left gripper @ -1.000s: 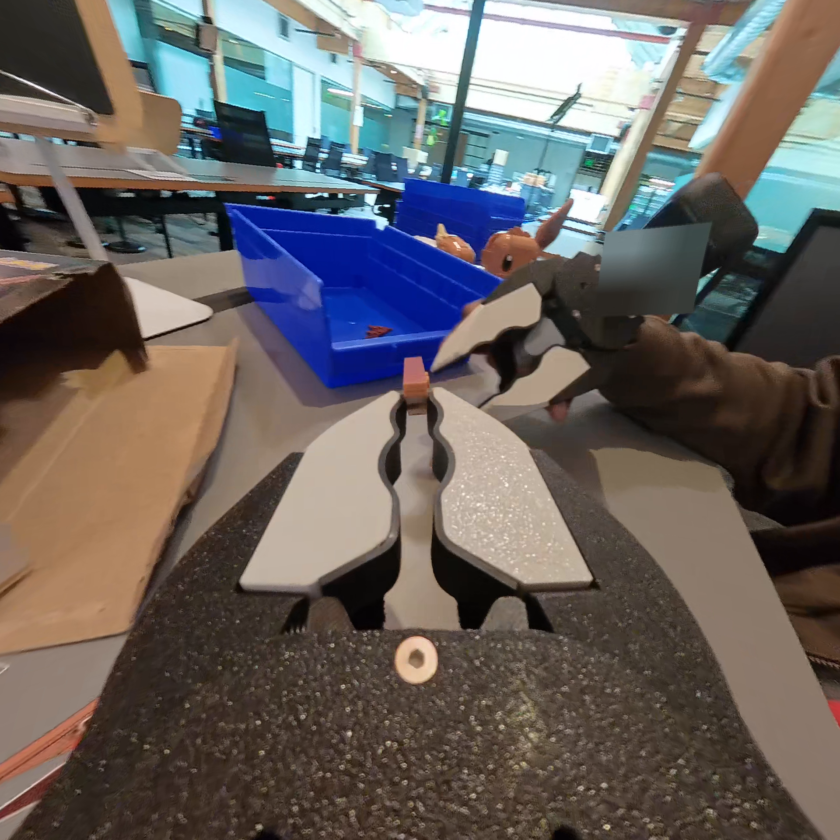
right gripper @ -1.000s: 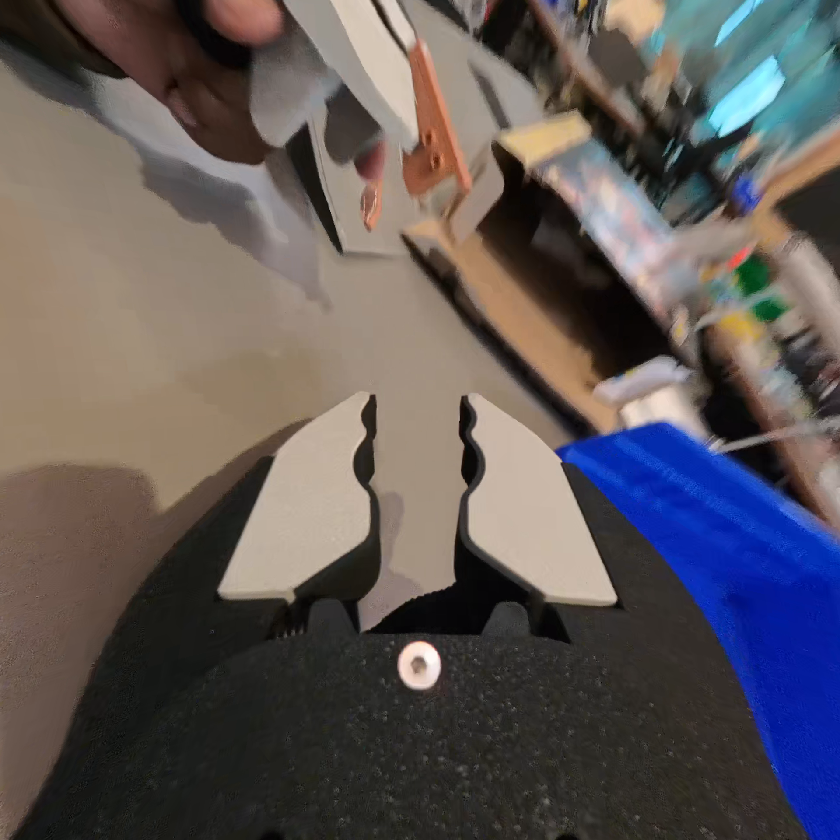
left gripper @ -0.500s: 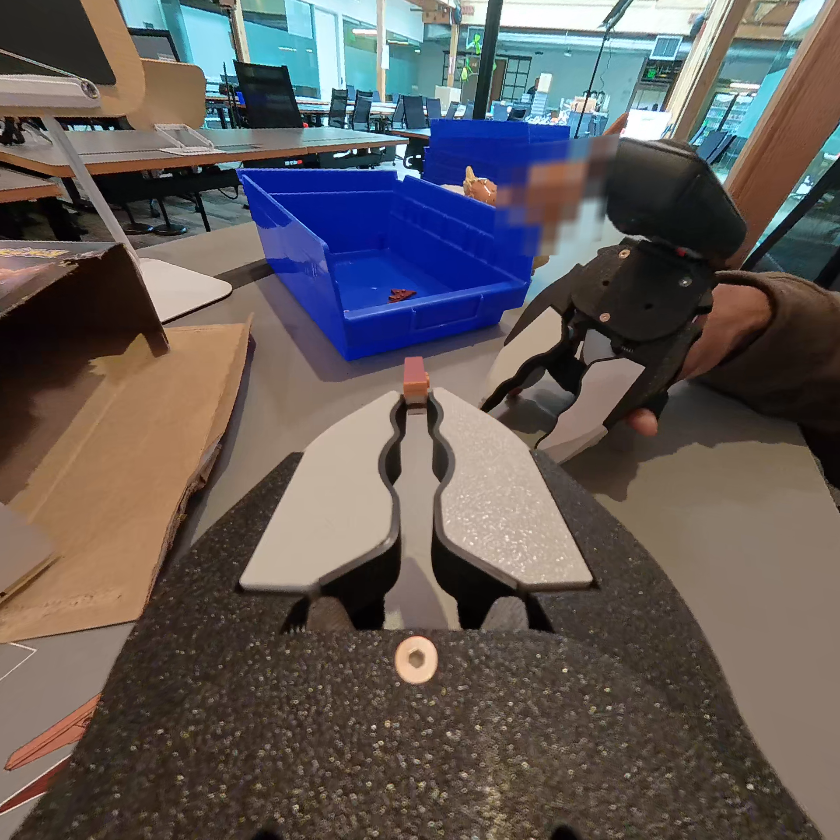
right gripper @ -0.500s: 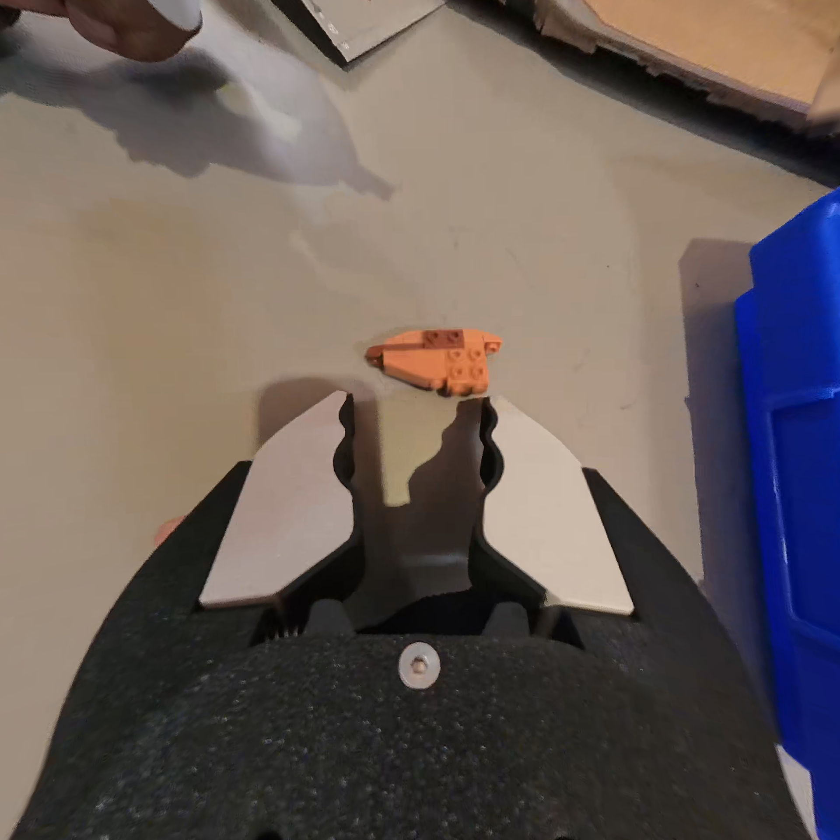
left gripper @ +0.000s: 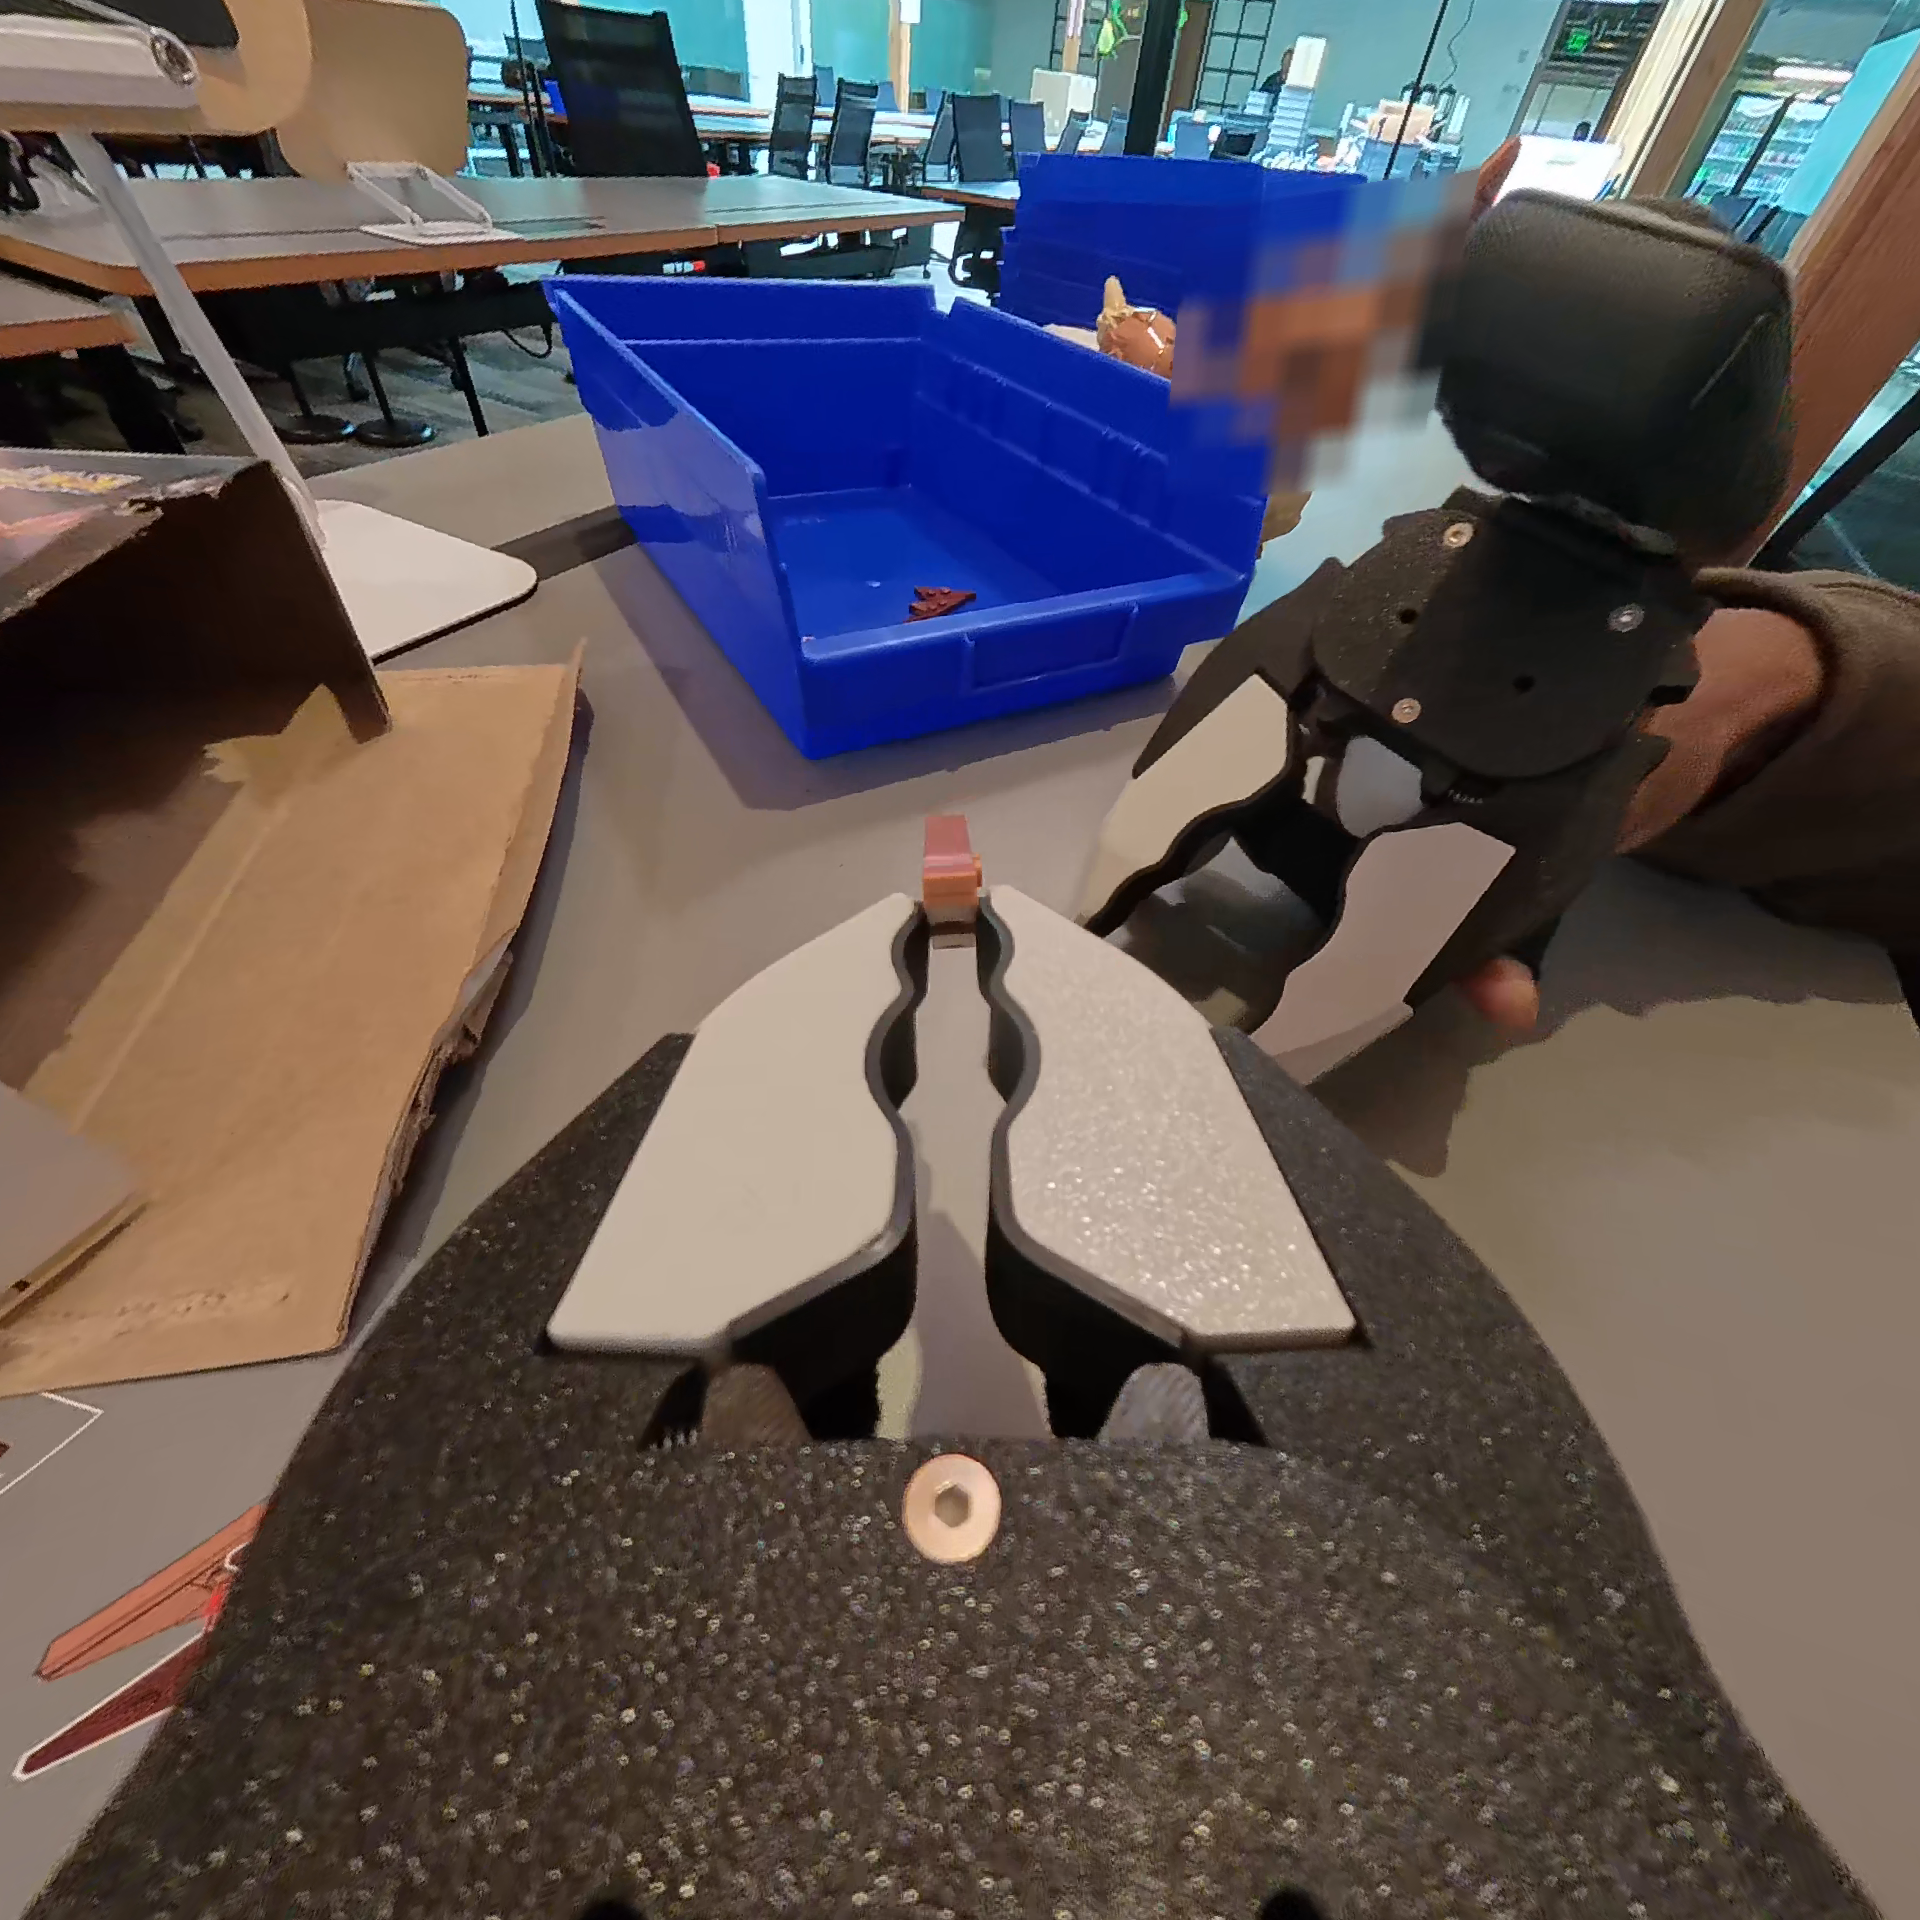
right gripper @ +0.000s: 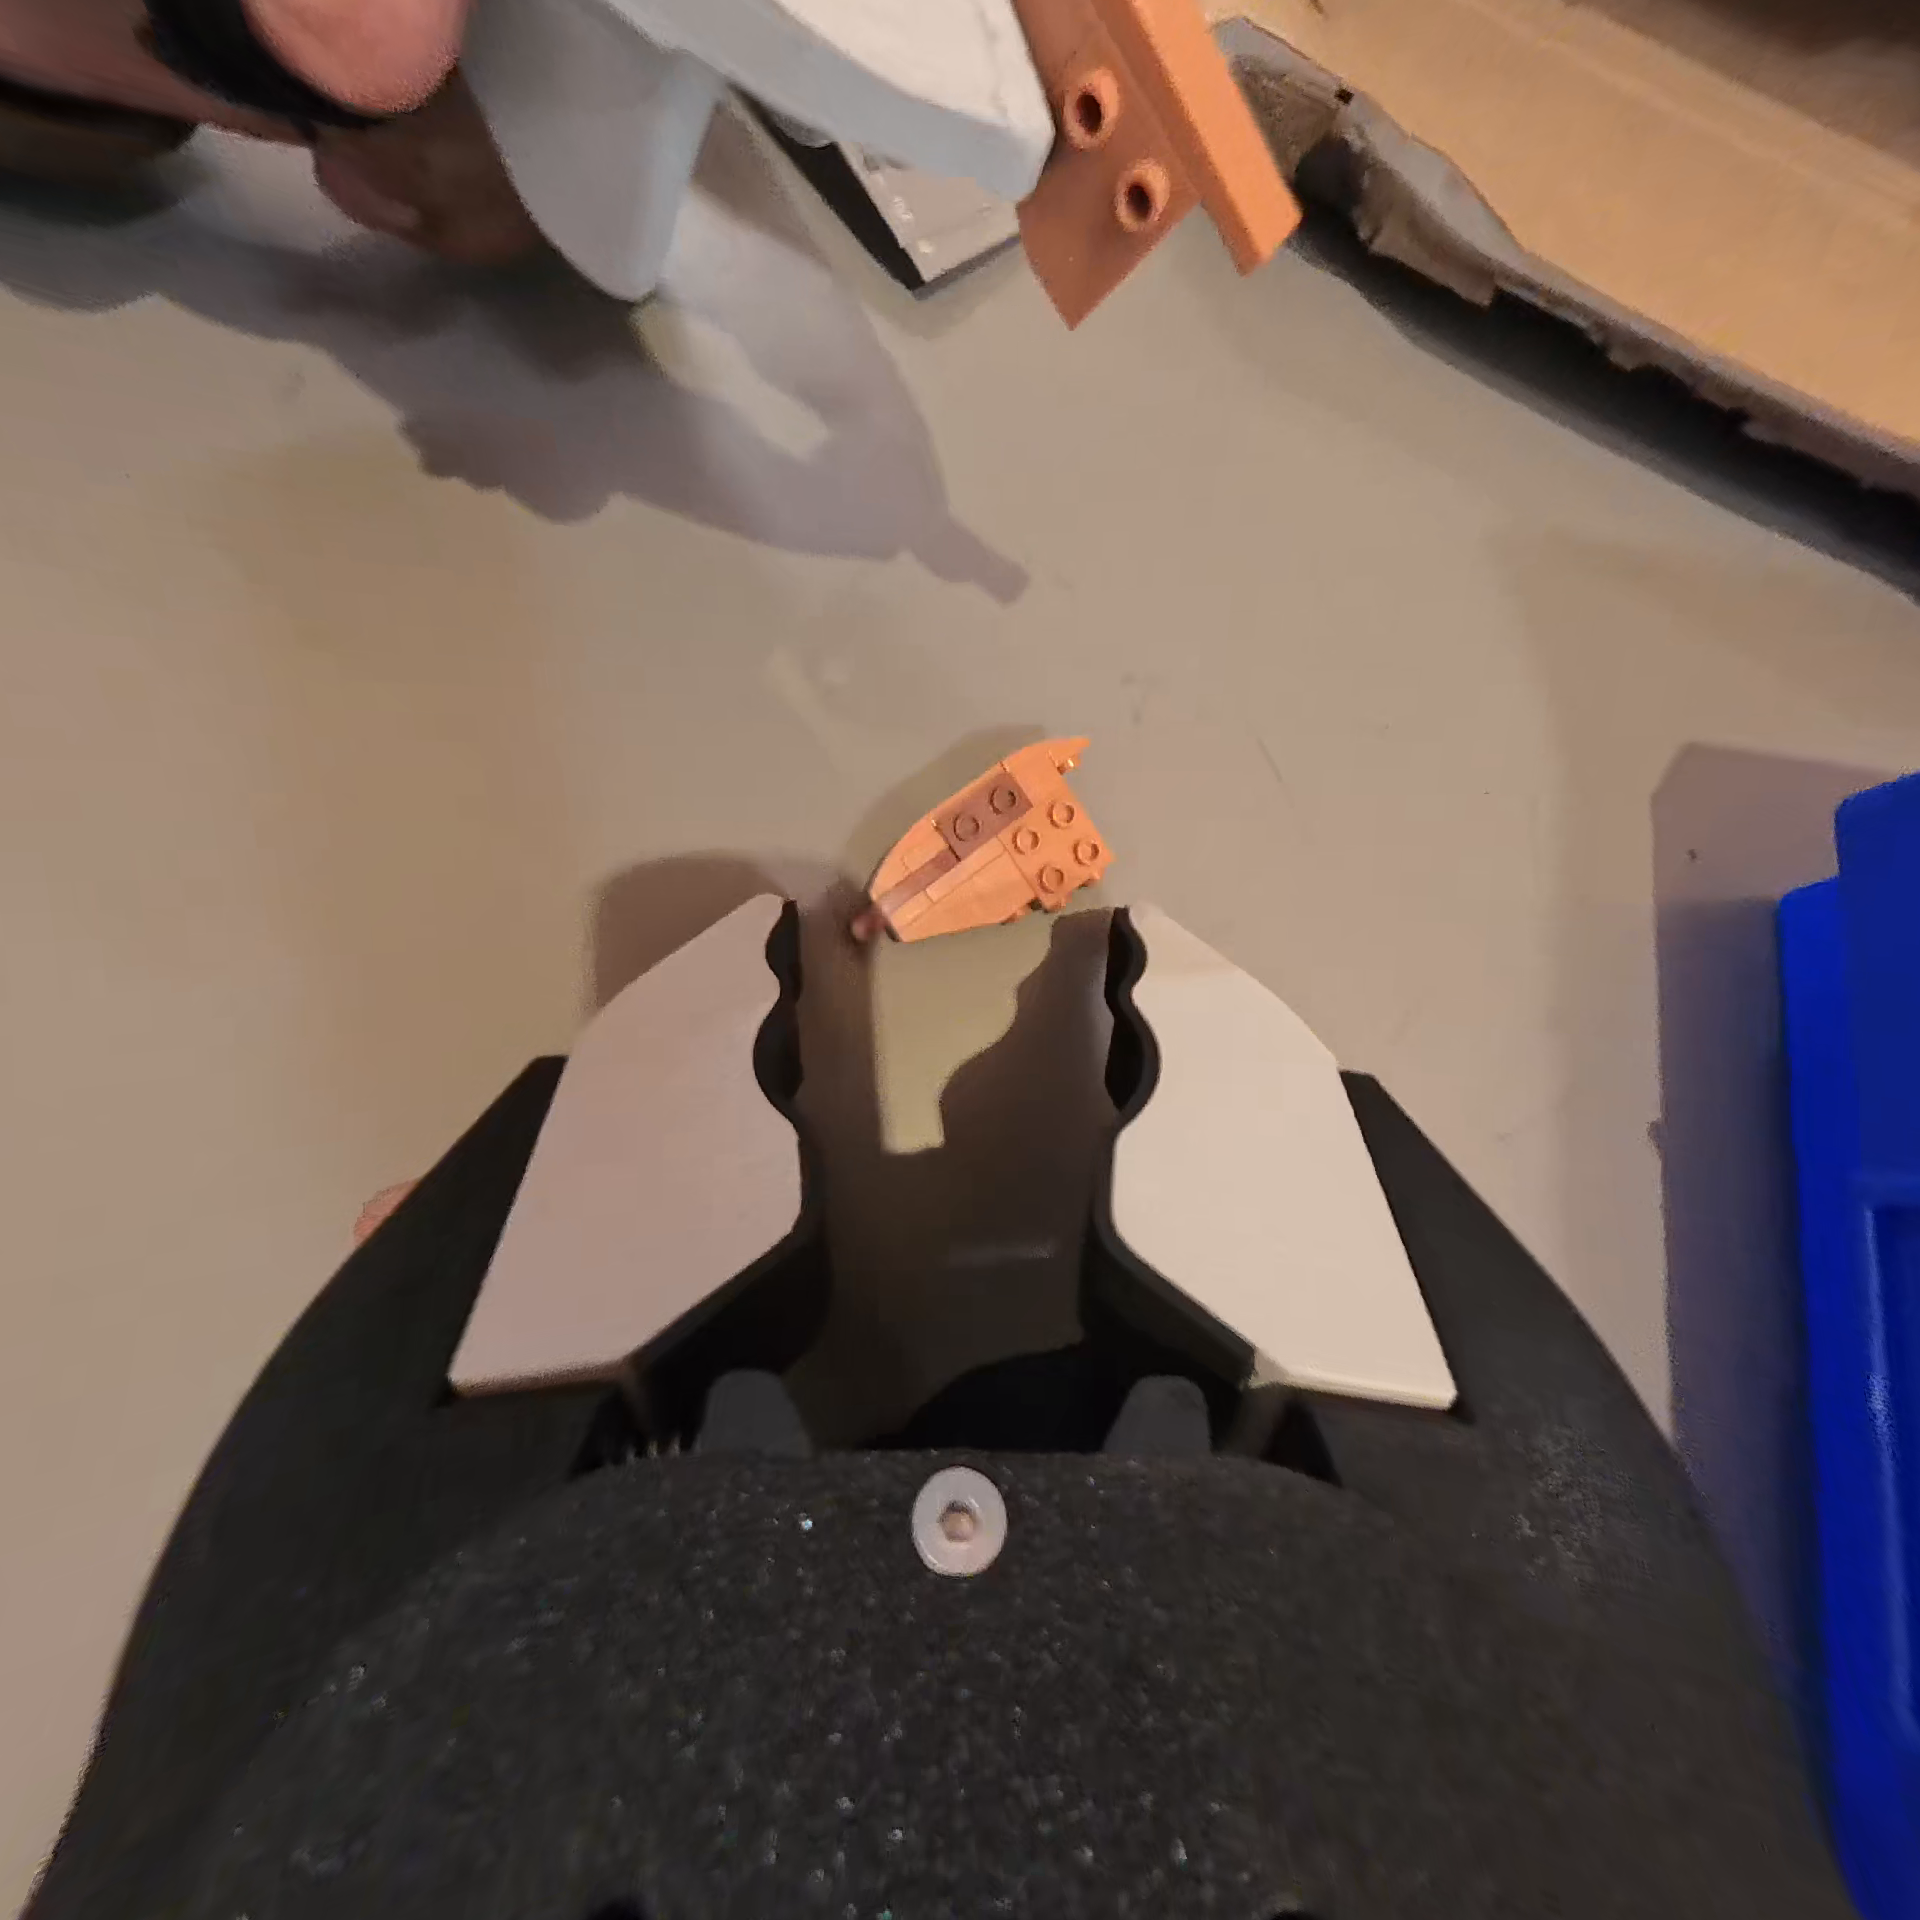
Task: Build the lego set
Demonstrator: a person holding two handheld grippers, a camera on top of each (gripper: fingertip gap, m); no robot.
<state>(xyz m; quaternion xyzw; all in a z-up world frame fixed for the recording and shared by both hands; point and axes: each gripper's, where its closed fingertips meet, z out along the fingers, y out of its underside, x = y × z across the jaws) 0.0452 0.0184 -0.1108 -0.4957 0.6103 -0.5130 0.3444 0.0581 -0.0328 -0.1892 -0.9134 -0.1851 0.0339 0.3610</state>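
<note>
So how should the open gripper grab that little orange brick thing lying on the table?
Probably from straight above, across its narrower width. The orange brick piece lies flat and slanted on the table, so the right gripper would need turning until its open fingers line up with the long sloped sides.

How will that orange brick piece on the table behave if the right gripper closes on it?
The brick piece is a flat wedge of several small plates, so it is probably light and rigid, but may split at its seams. Lying askew before the open right gripper, it may pivot or skid on the smooth table.
</note>
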